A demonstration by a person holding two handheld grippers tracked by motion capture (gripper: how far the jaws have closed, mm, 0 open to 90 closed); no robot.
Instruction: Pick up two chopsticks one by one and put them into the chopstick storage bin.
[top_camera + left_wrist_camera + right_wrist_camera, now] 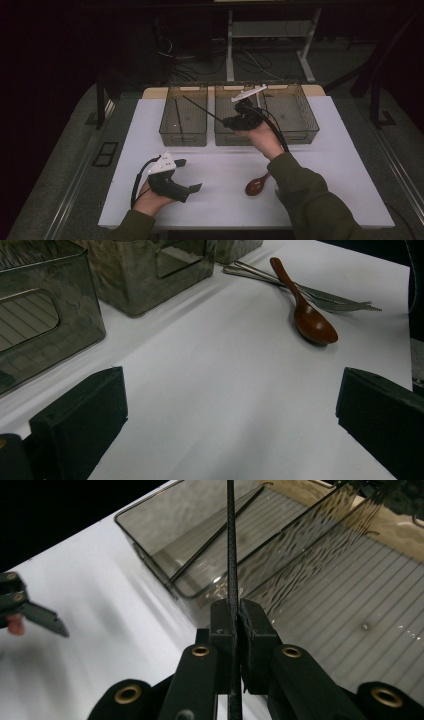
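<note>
My right gripper (229, 121) (237, 617) is shut on a thin black chopstick (202, 108) (231, 540). It hovers over the front of the middle bin (227, 138), and the stick points up and left over the left bin (183, 134) (150, 535). A second black chopstick (176, 112) (215, 537) lies inside that left bin. My left gripper (189, 175) (230, 410) rests low near the table's front left, jaws wide open with nothing between them. It also shows at the left edge of the right gripper view (30, 612).
A third smoky bin (295, 131) stands at the back right. A brown wooden spoon (256, 185) (310, 322) lies near the front centre, beside metal cutlery (325, 299). The white table top (220, 200) ends just behind the bins.
</note>
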